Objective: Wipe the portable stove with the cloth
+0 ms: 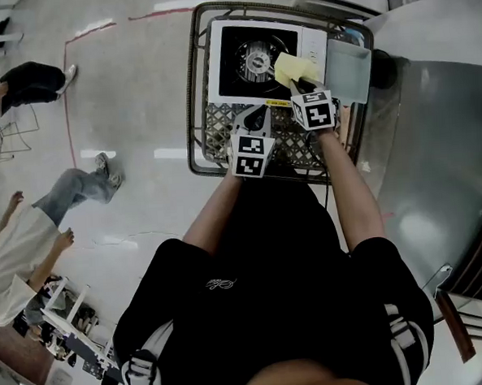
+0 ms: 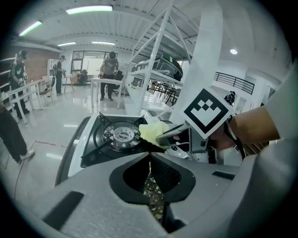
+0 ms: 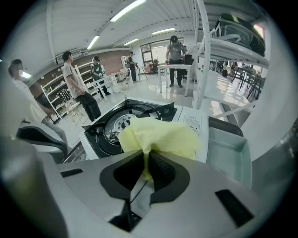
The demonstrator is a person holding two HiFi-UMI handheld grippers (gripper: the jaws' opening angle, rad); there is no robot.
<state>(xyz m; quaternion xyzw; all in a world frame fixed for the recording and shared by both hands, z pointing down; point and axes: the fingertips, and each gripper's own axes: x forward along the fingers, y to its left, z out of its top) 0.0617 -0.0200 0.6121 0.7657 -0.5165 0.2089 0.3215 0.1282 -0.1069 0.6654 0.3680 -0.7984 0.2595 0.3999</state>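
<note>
At the far edge of the wire basket (image 1: 192,109), wiping of the portable stove (image 1: 234,81) is seemingly just beginning.
Right gripper (image 3: 145,160) is clamping the yellow cloth (image 3: 158,135) beside the burner (image 1: 257,61), perhaps touching; left gripper (image 2: 150,160) is hovering closed and empty; most of the top is awaiting wiping.

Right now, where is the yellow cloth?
Clamped in the right gripper, the cloth sits over the right side of the stove, beside the burner.
</note>
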